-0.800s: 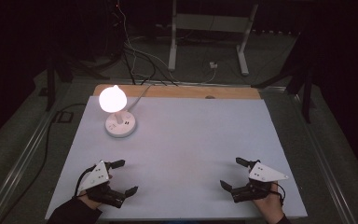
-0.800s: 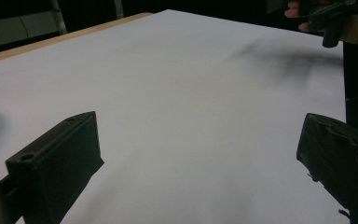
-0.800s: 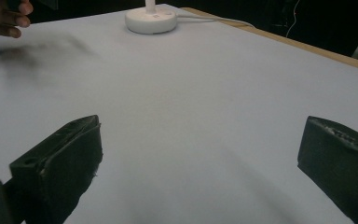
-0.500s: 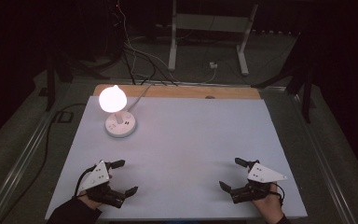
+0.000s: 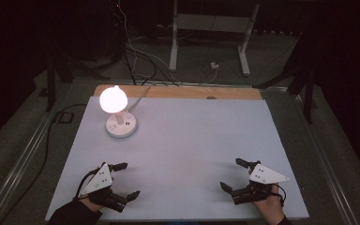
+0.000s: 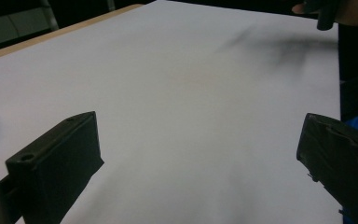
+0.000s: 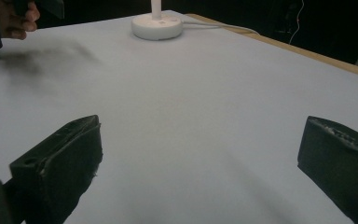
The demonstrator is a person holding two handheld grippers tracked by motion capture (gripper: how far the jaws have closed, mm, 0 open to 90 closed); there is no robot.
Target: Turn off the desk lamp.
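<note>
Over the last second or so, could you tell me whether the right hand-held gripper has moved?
No. The right hand-held gripper sits at the same spot near the table's front edge, jaws open.

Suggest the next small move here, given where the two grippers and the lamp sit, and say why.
Probably reach the left gripper forward toward the lit lamp. Both grippers are open and empty at the near edge, the right gripper sits farther off, and nothing else stands on the white table.

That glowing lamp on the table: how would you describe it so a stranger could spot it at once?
Start at the white table and look to its far left corner, by the wooden edge. There stands the lamp: a round white base with a glowing bulb above and a cord trailing off the back. It is the one lit object.
</note>
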